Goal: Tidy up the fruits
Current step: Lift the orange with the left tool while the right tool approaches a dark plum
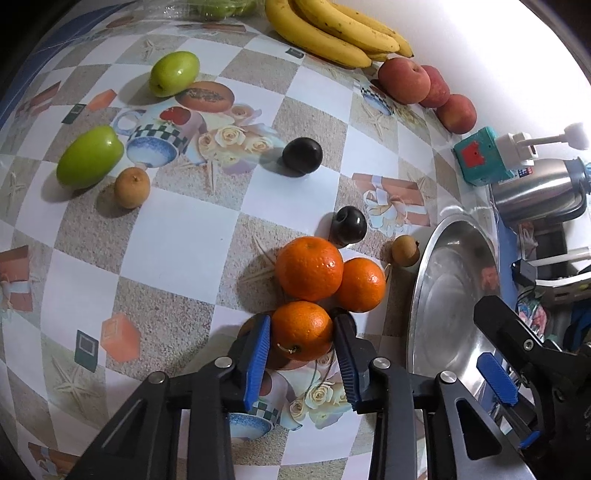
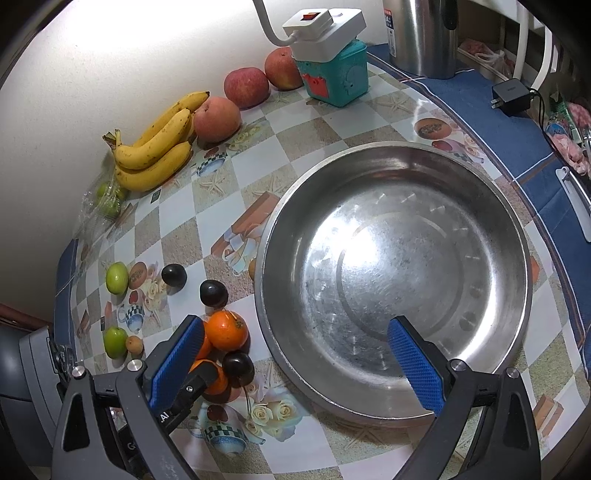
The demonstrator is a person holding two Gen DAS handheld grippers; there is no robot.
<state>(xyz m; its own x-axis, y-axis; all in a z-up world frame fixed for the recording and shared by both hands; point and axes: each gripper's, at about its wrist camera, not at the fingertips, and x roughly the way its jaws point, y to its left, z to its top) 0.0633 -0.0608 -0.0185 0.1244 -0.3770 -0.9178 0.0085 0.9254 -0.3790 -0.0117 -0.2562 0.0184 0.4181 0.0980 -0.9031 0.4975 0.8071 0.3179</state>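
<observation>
In the left wrist view my left gripper (image 1: 302, 332) points steeply down, and its blue pads press on both sides of an orange (image 1: 301, 330) resting on the patterned tablecloth. Two more oranges (image 1: 309, 267) (image 1: 360, 284) touch it from behind. Beyond them lie two dark plums (image 1: 302, 155) (image 1: 348, 225), two green fruits (image 1: 173, 73) (image 1: 89, 155) and two small brown fruits (image 1: 132, 187) (image 1: 405, 251). My right gripper (image 2: 295, 365) stands open with nothing between its fingers, over the near rim of a wide steel bowl (image 2: 517, 258) that has no fruit in it.
Bananas (image 1: 332, 33) and red apples (image 1: 404, 79) lie along the white wall at the back. A teal box (image 1: 480, 155) with a white power strip on top and a steel kettle (image 1: 535, 195) stand behind the bowl. A black charger (image 2: 511, 98) lies on the blue cloth.
</observation>
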